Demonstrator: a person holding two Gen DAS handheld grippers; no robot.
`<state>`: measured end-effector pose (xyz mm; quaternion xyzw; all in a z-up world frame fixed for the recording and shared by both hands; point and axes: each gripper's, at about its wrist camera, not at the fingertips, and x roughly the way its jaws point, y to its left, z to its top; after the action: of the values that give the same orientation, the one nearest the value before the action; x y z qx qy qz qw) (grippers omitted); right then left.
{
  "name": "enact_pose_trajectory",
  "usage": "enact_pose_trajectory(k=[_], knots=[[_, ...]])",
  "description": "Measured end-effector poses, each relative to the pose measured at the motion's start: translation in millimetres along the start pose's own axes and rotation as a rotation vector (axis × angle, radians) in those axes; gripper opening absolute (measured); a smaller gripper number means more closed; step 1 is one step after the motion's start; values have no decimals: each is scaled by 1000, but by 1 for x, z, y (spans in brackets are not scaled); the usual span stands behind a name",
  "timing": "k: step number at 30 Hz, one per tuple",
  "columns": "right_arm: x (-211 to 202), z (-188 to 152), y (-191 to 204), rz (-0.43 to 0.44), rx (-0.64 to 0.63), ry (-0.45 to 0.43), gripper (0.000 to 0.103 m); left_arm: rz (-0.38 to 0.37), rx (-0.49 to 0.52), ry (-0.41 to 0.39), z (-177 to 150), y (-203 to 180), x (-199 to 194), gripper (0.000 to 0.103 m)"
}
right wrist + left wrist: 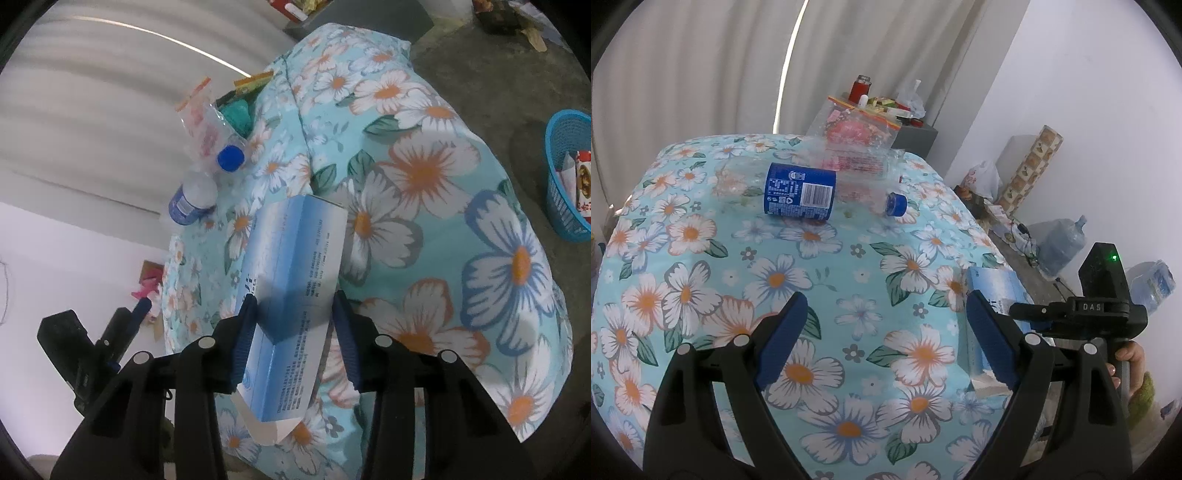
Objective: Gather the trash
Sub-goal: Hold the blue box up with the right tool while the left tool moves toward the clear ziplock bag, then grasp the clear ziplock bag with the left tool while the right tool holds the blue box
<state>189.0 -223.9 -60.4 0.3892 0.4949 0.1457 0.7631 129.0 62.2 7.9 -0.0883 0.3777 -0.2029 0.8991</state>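
Note:
My right gripper [295, 328] is shut on a blue and white carton box [291, 280], dented between the pads and held just over the floral tablecloth [424, 170]. The box also shows in the left wrist view [995, 291] at the table's right edge. My left gripper [886, 332] is open and empty above the tablecloth [849, 280]. An empty plastic bottle with a blue label [799, 194] and blue cap [896, 204] lies on its side at the far end. It also shows in the right wrist view [195, 195]. A clear zip bag [857, 129] lies behind it.
A blue plastic basket [567, 177] with some wrappers stands on the floor at the right. A grey cabinet [918, 138] with jars and clutter stands behind the table. Water jugs [1062, 245] and bags lie along the white wall. Curtains hang behind.

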Motion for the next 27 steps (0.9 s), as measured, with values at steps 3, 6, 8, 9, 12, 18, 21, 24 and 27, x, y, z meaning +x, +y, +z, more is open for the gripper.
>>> enact_pose_trajectory(k=[3,6,8,9,12,18,21,24,27], knots=[[-1,2,0,41,0,-5,37,9,-3,-2,2,2,0,83],[-3,4,0,85,-3,-13,35,17,3,-17,11,4,1,83],[-3,5,-1,104,-2,-18,34,18,11,-38,21,5,0,83],[-4,6,-1,110,0,-21,34,19,12,-50,26,4,-1,83],[-5,8,-4,130,9,-30,33,7,7,-100,52,8,0,83],[-1,14,-12,157,27,-24,32,-47,6,-136,94,9,16,83],[2,17,-17,173,39,-14,32,-61,2,-109,108,7,33,83],[4,19,-21,188,50,-7,33,-41,23,-78,122,-4,55,83],[6,21,-25,202,59,-4,33,-1,75,-46,131,-26,83,83]])
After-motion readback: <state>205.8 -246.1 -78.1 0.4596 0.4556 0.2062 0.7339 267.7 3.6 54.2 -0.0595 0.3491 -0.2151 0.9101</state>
